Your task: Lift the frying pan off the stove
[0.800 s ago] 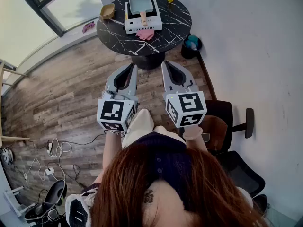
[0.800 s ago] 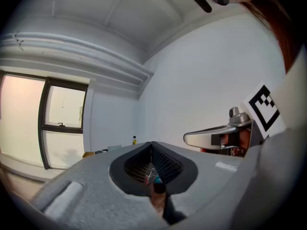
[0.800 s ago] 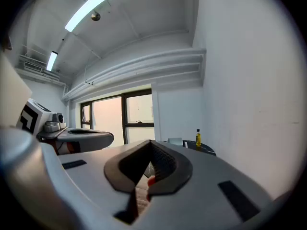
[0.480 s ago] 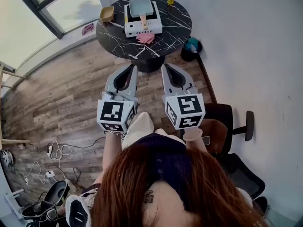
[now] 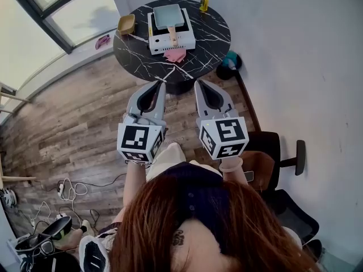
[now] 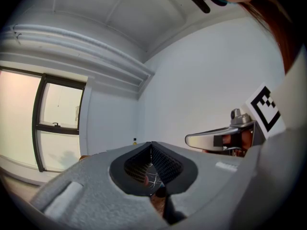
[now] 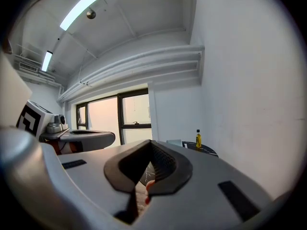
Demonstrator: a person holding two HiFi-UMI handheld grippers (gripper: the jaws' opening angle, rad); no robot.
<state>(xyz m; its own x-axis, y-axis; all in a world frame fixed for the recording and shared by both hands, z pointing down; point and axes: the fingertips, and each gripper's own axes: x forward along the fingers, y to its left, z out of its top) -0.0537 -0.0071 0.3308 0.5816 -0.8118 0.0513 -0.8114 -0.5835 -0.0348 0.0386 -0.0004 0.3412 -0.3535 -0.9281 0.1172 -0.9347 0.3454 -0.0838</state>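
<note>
A square grey-blue frying pan (image 5: 169, 16) with a wooden handle (image 5: 173, 36) sits on a white portable stove (image 5: 171, 32) on the round black marble table (image 5: 210, 33) far ahead. My left gripper (image 5: 160, 84) and right gripper (image 5: 198, 84) are held side by side above the wooden floor, well short of the table. Both have their jaws closed tip to tip with nothing between them. In the right gripper view the table edge (image 7: 206, 149) shows far off.
On the table stand a yellow bottle (image 5: 203, 0), a tan bowl (image 5: 126, 24) and a pink cloth (image 5: 175, 55). A dark bin (image 5: 228, 62) sits by the wall. An office chair (image 5: 278, 157) is at my right, cables (image 5: 68, 188) at lower left.
The table and stove have shifted slightly in the head view as the view moved; both grippers stay shut and side by side.
</note>
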